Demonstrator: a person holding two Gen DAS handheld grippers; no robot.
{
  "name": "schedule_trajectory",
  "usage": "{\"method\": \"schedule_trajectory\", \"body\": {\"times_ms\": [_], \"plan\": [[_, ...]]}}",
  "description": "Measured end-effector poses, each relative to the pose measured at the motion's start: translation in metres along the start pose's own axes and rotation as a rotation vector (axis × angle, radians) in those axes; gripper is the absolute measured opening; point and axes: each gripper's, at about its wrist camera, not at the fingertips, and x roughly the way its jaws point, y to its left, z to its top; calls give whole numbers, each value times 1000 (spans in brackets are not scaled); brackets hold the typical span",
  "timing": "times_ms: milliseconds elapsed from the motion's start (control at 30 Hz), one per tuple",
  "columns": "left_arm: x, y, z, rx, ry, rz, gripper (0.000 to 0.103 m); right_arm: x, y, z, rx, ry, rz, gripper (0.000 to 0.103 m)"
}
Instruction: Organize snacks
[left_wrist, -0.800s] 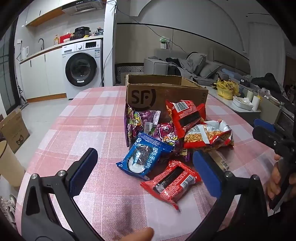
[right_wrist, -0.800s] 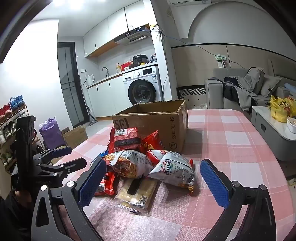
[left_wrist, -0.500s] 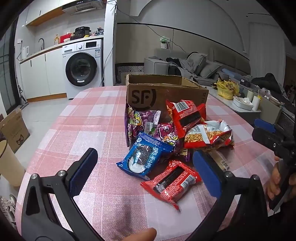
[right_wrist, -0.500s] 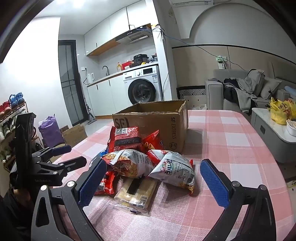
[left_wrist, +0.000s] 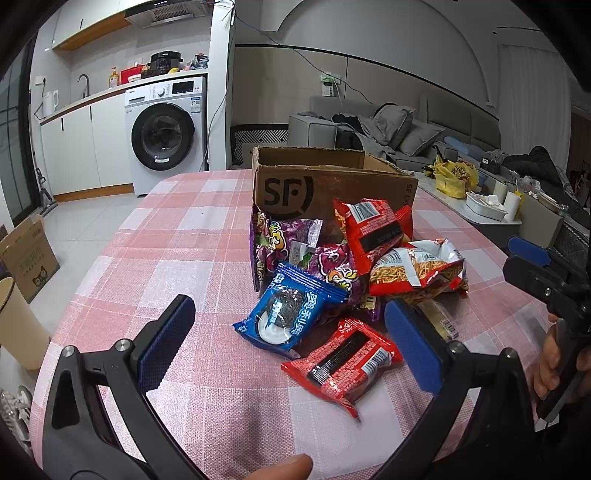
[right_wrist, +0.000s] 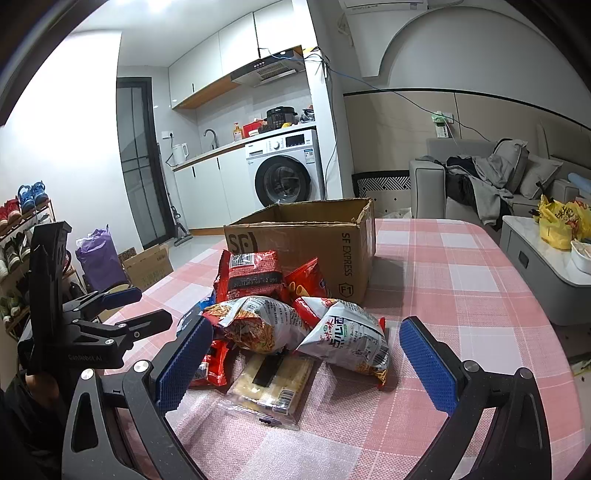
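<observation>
A pile of snack packets lies on the pink checked tablecloth (left_wrist: 177, 251) in front of an open cardboard box (left_wrist: 325, 184). In the left wrist view a blue cookie packet (left_wrist: 291, 314) and a red packet (left_wrist: 343, 362) lie nearest, with purple packets (left_wrist: 295, 243) behind. My left gripper (left_wrist: 288, 350) hovers open over them, holding nothing. In the right wrist view my right gripper (right_wrist: 303, 362) is open above a clear cracker pack (right_wrist: 271, 384), a noodle-snack bag (right_wrist: 258, 325) and a white bag (right_wrist: 351, 343). The box (right_wrist: 317, 236) stands behind.
The other gripper shows at each view's edge: right one (left_wrist: 546, 280), left one (right_wrist: 92, 325). A fingertip (left_wrist: 280, 467) pokes in at the bottom. Beyond the table are a washing machine (left_wrist: 166, 133), a sofa (right_wrist: 487, 177) and a low white table (right_wrist: 546, 258).
The right wrist view has tilted up slightly; the pile sits a little lower in frame. The left gripper and the snacks have not visibly moved.
</observation>
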Motion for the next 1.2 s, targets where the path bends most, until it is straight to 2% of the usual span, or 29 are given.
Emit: {"method": "schedule_trajectory", "body": {"times_ms": [1200], "plan": [[0,0,0,-4,3,-1,103,-1,-1,2,-5,4,-1,103]]}}
